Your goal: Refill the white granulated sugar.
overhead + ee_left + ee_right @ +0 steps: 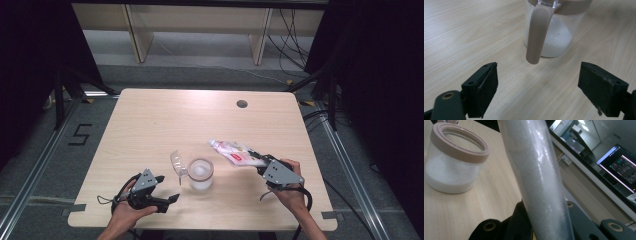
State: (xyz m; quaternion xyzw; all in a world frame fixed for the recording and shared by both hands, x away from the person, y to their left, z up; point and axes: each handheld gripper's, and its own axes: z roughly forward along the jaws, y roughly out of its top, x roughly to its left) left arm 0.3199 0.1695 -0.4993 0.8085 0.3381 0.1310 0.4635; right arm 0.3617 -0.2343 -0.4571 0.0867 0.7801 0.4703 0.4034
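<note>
A clear jar [201,173] with a tan rim holds white powder and stands near the table's front middle; its hinged lid [178,162] is flipped open to the left. The jar [551,30] is just beyond my left gripper [539,92], whose jaws stand wide open and empty, the lid's tan latch [536,35] hanging toward them. My left gripper [165,189] rests low at the front left. My right gripper [260,165] is shut on a plastic bag of white powder [235,151] with red print, held tilted above the table right of the jar. Up close the bag [539,177] rises from the jaws beside the jar [454,160].
The light wooden table [150,120] has a round cable hole [242,104] at the back right. Dark curtains and metal floor rails flank it. Wooden furniture legs and cables lie behind.
</note>
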